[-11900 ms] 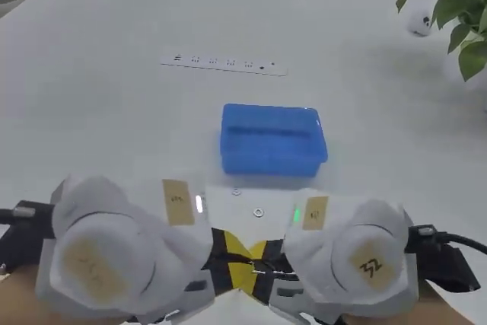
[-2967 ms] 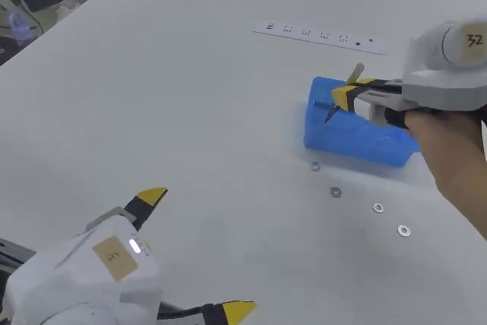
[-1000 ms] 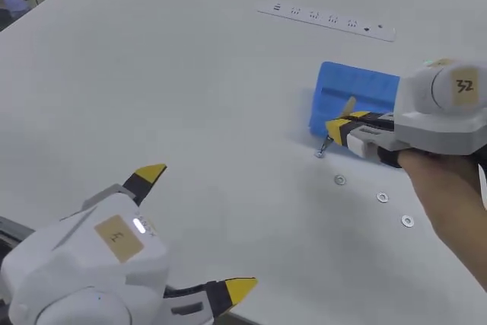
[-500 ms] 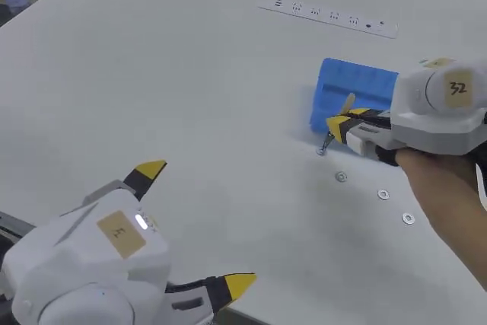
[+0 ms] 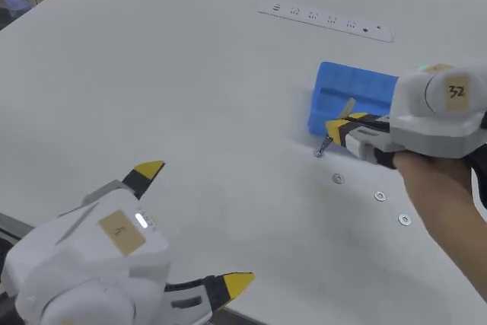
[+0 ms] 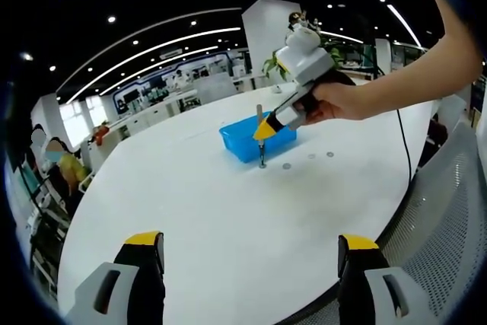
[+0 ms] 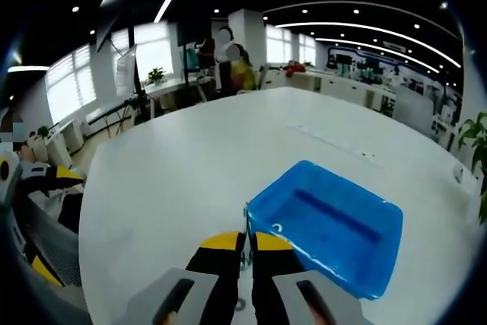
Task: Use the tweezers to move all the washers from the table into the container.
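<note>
Right gripper (image 5: pixel 335 128) clamps tweezers (image 5: pixel 326 143), centre right | tips at washer (image 5: pixel 319 153) beside blue container (image 5: pixel 358 85), lowered from above it | left gripper (image 5: pixel 193 226) jaws wide apart, lower left, as before

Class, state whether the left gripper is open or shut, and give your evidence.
Open. The left gripper has its two yellow-tipped jaws wide apart, with nothing held between them.

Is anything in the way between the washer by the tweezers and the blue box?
Nothing visible is. The washer at the tip of the tweezers lies on bare table just beside the blue container; only the container's own wall has to be cleared.
</note>
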A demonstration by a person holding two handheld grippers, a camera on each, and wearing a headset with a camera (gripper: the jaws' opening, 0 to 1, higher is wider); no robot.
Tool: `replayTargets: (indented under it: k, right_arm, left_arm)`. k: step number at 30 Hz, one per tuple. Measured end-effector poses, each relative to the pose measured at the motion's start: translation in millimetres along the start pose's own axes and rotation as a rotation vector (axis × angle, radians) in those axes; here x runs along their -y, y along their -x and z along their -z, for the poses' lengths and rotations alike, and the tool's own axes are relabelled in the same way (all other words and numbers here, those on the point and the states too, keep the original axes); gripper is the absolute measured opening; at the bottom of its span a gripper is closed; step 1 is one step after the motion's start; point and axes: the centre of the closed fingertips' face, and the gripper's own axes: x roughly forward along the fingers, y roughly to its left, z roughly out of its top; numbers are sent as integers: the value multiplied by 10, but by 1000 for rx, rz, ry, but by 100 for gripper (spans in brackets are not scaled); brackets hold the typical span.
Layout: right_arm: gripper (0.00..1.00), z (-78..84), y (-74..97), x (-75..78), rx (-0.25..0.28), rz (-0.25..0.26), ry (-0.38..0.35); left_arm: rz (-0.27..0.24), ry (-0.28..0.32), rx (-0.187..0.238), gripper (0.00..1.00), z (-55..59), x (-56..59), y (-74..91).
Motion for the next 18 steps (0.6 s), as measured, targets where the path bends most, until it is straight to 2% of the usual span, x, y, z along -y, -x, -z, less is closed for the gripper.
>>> replayTargets:
  k: [10, 13, 18]
  right_arm:
    - [0, -56, 100, 0, -3, -5, -31]
    - [0, -89, 158, -17, 0, -5, -26]
    - [0, -192, 275, -37, 12, -11, -2]
  left_arm:
    - [1, -1, 8, 97, -17, 6, 4]
    - [0, 9, 31, 99, -54, -2, 14]
    - [-1, 4, 35, 99, -55, -2, 16]
